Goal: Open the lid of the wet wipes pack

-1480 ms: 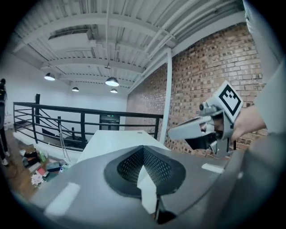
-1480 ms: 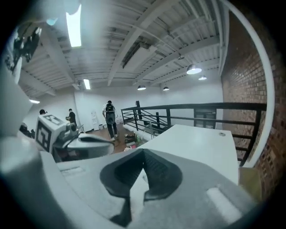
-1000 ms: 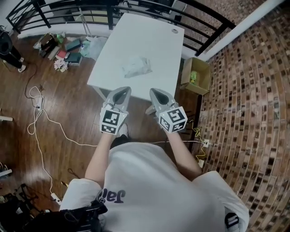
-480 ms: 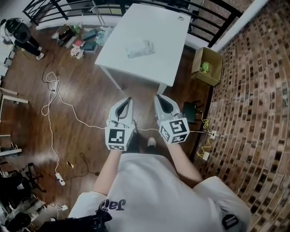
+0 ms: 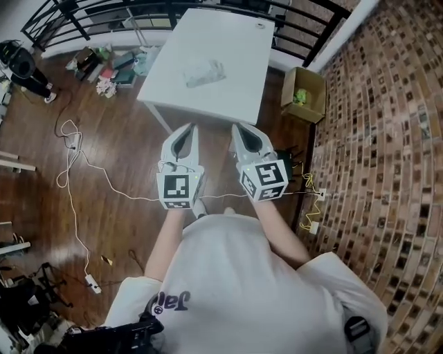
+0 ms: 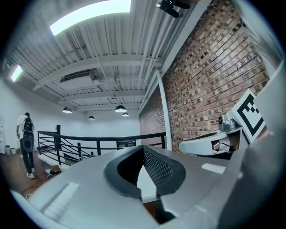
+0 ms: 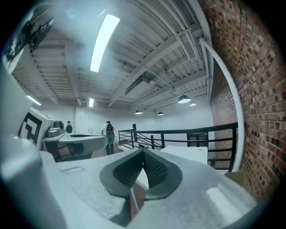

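The wet wipes pack (image 5: pixel 201 71), a whitish crinkled packet, lies near the middle of the white table (image 5: pixel 239 83) in the head view. My left gripper (image 5: pixel 188 127) and right gripper (image 5: pixel 239 128) are held side by side in front of the table's near edge, well short of the pack. Both point level toward the table. In the left gripper view my left gripper (image 6: pixel 143 148) has its jaws shut with nothing between them. My right gripper (image 7: pixel 143 151) looks the same in its own view. The pack shows in neither gripper view.
A cardboard box (image 5: pixel 302 93) with something green inside stands on the floor right of the table. Black railing (image 5: pixel 97 15) runs behind the table. Clutter (image 5: pixel 104 66) and white cables (image 5: pixel 76 166) lie on the wooden floor at left. The brick wall (image 5: pixel 387 138) closes the right side.
Both grippers have risen and moved toward the table together, still shut and side by side. The head view has swung about. The pack has stayed where it was on the table.
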`<state>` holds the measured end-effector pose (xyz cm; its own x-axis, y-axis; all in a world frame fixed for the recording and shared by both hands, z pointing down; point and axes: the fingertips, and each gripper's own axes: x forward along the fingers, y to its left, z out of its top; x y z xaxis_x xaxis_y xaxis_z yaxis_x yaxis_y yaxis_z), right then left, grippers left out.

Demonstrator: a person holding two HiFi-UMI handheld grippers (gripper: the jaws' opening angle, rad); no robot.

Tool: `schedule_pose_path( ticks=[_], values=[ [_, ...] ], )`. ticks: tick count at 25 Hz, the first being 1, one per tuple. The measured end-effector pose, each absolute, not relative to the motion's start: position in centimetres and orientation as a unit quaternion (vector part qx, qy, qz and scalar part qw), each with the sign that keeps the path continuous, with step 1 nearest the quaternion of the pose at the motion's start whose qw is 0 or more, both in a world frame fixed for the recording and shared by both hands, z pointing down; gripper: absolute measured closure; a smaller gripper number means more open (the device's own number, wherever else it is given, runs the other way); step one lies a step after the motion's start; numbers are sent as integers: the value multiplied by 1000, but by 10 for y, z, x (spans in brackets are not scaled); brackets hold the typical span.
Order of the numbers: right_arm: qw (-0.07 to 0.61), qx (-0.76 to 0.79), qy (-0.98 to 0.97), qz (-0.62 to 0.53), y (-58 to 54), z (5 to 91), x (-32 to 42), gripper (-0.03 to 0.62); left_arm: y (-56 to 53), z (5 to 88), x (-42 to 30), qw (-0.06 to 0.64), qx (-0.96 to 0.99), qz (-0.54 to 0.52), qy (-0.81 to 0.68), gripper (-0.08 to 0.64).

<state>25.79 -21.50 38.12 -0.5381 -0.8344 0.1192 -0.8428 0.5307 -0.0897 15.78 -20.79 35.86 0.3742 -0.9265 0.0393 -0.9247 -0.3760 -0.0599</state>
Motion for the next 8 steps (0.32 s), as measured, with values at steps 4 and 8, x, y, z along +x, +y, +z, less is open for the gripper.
schedule_pose_path(
  ticks=[4,8],
  values=[
    [36,476,-877,60,-220,380,248,603,-211,370,155,11,-832,-37,553,545],
    [32,487,-872,42,-232,370,251,603,-219,366,155,21,-838,-37,544,545]
  ],
)
